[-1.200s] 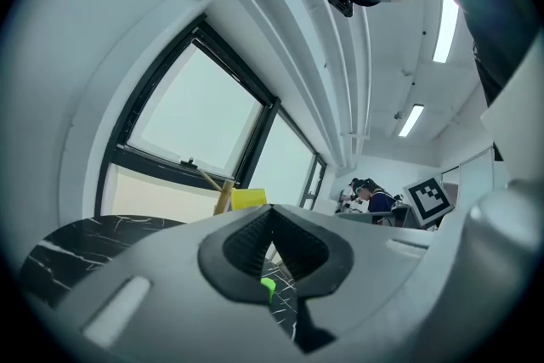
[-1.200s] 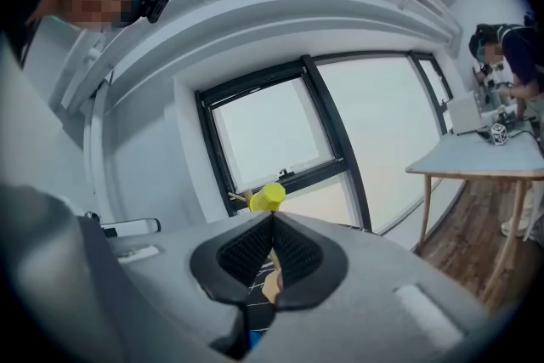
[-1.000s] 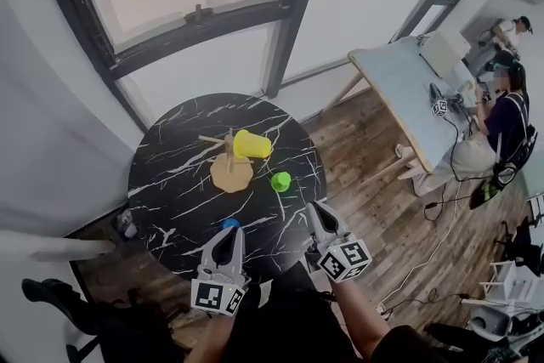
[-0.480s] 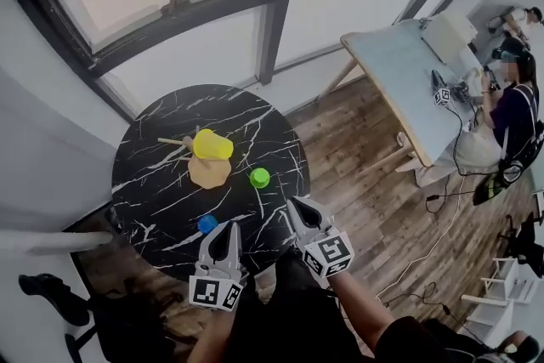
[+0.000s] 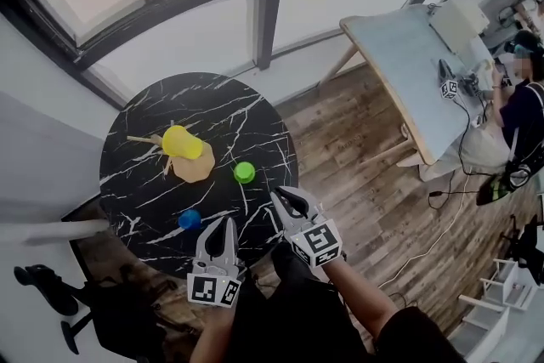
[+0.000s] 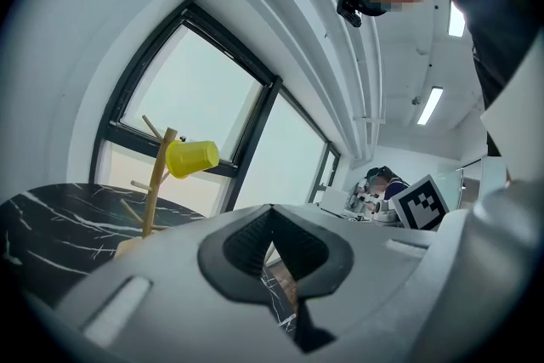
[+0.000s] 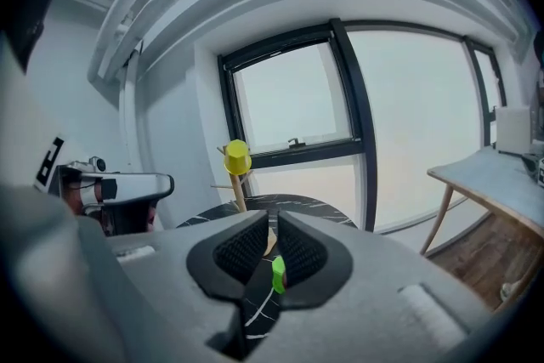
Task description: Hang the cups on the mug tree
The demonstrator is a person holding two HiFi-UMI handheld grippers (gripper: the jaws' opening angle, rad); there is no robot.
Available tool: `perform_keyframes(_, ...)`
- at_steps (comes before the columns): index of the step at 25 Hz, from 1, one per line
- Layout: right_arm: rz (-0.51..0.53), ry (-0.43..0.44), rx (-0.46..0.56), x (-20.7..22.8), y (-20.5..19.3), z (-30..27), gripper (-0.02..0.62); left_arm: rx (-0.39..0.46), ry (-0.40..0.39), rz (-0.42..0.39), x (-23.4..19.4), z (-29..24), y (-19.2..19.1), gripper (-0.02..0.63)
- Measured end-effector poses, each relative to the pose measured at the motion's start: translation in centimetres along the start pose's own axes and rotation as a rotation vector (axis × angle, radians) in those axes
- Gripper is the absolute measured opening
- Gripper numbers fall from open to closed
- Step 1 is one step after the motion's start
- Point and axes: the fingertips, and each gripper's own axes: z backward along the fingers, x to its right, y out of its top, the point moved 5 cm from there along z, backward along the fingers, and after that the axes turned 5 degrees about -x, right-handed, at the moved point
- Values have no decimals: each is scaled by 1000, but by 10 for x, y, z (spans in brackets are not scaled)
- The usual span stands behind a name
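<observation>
A wooden mug tree (image 5: 195, 167) stands on the round black marble table (image 5: 223, 110), with a yellow cup (image 5: 183, 142) hung on one peg. A green cup (image 5: 245, 172) sits right of the tree and a blue cup (image 5: 189, 219) sits nearer me. My left gripper (image 5: 223, 225) is shut and empty over the table's near edge, right of the blue cup. My right gripper (image 5: 287, 201) hovers near the green cup. Its jaws have just been opening and stand a little apart, with nothing between them. Through that gap in the right gripper view (image 7: 270, 246) the green cup (image 7: 277, 275) shows farther off.
A tall window and a white wall stand behind the table. At the right is a pale wooden desk (image 5: 408, 72) with a seated person (image 5: 523, 110) and cables on the plank floor. A dark chair base (image 5: 47, 285) lies at the lower left.
Both grippers have moved forward over the table's near edge, the right one leftward toward the green cup. The right gripper's jaws have parted slightly. The cups and the tree have not moved.
</observation>
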Motion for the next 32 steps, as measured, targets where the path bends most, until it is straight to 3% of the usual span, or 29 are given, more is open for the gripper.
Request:
perform_keyframes(14,53,143,-102,12,-62,-64,129,-4,124,21,-23,-28,-40,0)
perform_keyframes(21,69,142,-144,12,-92,-100,224,-20,153,12,-51,-31,-68,0)
perform_keyframes(32,87,84,-188,15,-129,-148,262,-35,148,48,-78,-43,-106,0)
